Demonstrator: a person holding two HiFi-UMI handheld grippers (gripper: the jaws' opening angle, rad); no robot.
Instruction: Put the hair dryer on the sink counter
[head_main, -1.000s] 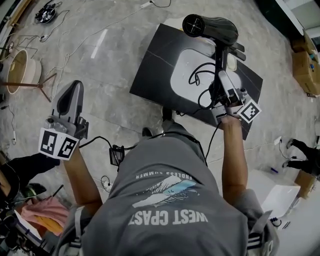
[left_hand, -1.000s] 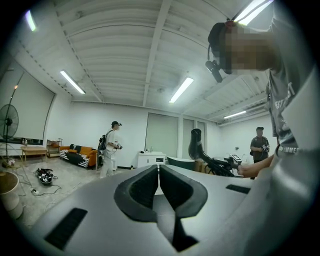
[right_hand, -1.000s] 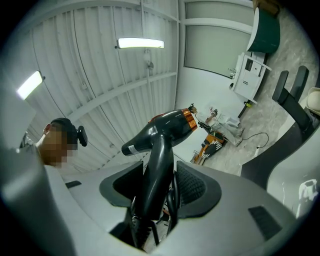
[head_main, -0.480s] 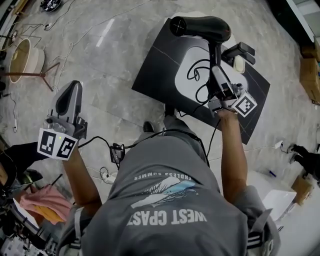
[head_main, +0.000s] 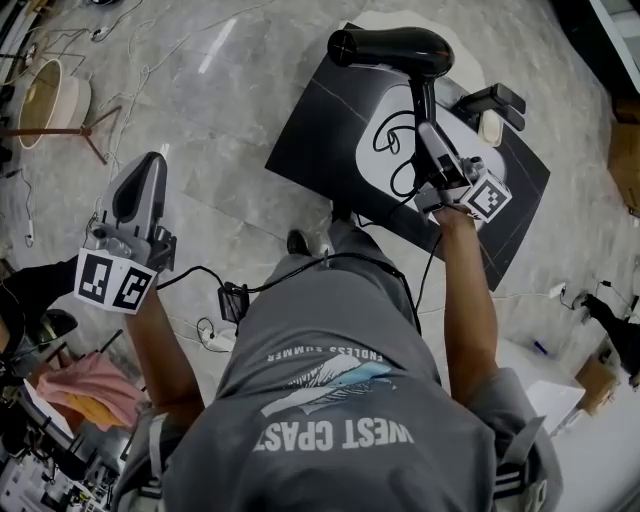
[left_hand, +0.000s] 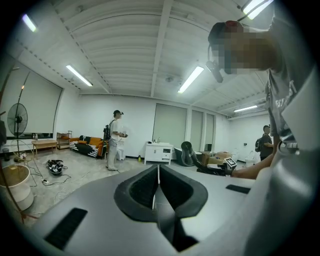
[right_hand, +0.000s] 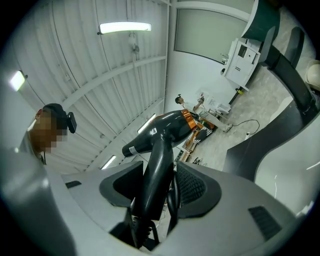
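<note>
- Black hair dryer (head_main: 395, 45) clamped by its handle in right tool (head_main: 432, 148), upright over sink counter (head_main: 320, 135), barrel pointing left.
- Left tool (head_main: 148, 165) closed, empty, well apart leftward.

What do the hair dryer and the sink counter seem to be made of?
Hair dryer: likely hard plastic, black with a soft sheen; highlights run along its barrel. A coppery ring near one end looks metallic. Sink counter: a dark, smooth slab, possibly stone or laminate, crossed by a faint pale line. Its basin looks smooth white, maybe ceramic.
</note>
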